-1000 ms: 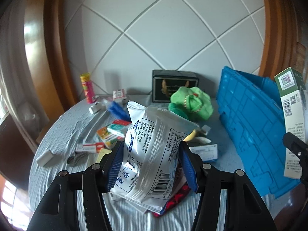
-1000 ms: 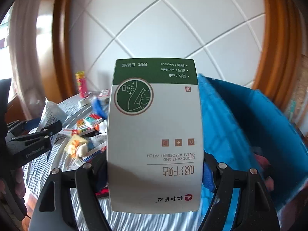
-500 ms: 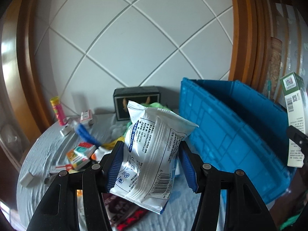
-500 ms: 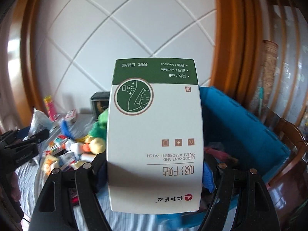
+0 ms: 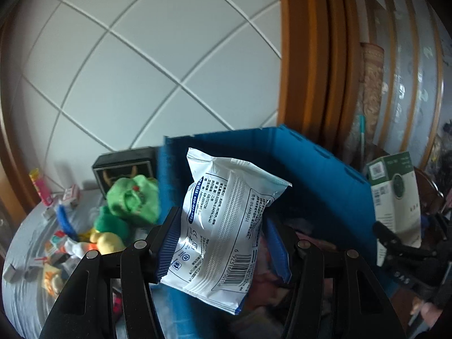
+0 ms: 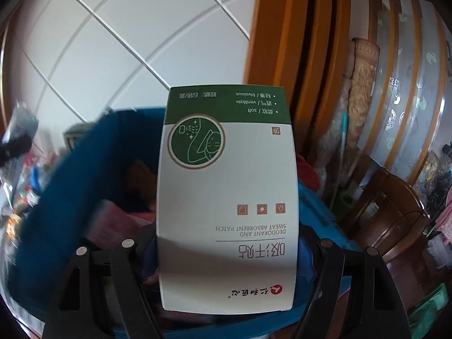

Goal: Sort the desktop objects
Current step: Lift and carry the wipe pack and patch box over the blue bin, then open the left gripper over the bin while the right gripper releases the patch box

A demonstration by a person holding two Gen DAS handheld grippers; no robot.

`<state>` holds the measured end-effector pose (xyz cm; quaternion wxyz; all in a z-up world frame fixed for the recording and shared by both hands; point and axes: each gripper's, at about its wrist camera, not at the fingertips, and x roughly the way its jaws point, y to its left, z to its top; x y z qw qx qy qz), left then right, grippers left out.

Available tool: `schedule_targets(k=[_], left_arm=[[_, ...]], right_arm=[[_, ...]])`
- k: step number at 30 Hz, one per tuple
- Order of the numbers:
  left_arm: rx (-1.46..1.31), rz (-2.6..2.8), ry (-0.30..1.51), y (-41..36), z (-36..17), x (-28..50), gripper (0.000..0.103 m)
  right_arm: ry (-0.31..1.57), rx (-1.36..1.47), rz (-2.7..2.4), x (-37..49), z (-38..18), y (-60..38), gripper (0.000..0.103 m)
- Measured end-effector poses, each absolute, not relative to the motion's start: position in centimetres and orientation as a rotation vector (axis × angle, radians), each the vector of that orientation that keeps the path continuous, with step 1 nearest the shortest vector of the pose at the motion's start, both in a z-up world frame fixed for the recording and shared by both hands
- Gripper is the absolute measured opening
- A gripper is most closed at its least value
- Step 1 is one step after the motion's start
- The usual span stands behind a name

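My left gripper (image 5: 223, 243) is shut on a white plastic packet with blue print (image 5: 226, 220), held up over the near wall of the blue crate (image 5: 310, 169). In the right wrist view my right gripper (image 6: 226, 257) is shut on a white and green carton (image 6: 228, 197) of sweat patches, upside down, above the open blue crate (image 6: 84, 155). Reddish items lie inside the crate, blurred. That carton (image 5: 395, 197) and the right gripper's black body show at the right edge of the left wrist view.
To the left lie a green plush toy (image 5: 132, 200), a black box (image 5: 124, 166), a yellow-pink tube (image 5: 39, 186) and several small packets on the grey-clothed round table (image 5: 25, 254). A tiled wall and wooden frame stand behind. Dark wooden chairs (image 6: 395, 212) sit right of the crate.
Both grippers swung right with their loads, from above the cluttered table to over the blue crate. The table items have slid to the left of both views.
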<state>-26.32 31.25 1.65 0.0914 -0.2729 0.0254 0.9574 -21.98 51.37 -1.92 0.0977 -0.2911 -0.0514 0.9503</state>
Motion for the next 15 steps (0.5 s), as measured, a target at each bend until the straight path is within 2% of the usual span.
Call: schedule_targets(k=[6, 15], left_arm=[[-1.029, 2.773, 0.151, 38.3, -1.3, -28.0, 0.057], [-1.106, 2.773, 0.168, 40.5, -2.8, -29.3, 0.060]], right_arm=[[-0.124, -0.916, 2.865, -23.8, -3.9, 56.1, 0.076], [-0.137, -1.023, 2.942, -25.8, -5.0, 56.9, 0.076]])
